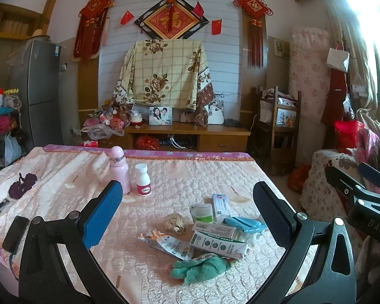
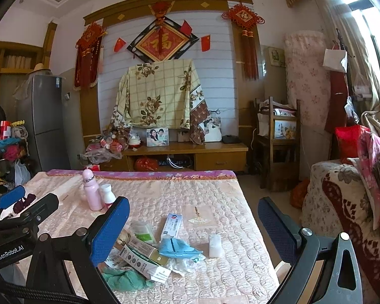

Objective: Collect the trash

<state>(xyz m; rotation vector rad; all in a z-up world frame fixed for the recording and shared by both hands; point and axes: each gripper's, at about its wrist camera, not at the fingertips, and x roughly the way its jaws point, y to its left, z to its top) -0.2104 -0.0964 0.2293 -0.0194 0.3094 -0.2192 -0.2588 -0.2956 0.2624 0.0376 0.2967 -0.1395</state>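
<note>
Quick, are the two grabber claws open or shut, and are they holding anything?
Left gripper: open, holding nothing.
Right gripper: open, holding nothing.

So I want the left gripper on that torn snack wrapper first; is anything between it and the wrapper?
Nothing visible. The left gripper is open above the bed, and the torn wrapper lies uncovered on the quilt, beside the green-and-white carton.

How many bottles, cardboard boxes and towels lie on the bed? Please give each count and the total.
Bottles: 2, pink bottle, white bottle
Boxes: 3, blue-logo box, barcode box, green-marked box
Towels: 1, green towel
Total: 6
</note>
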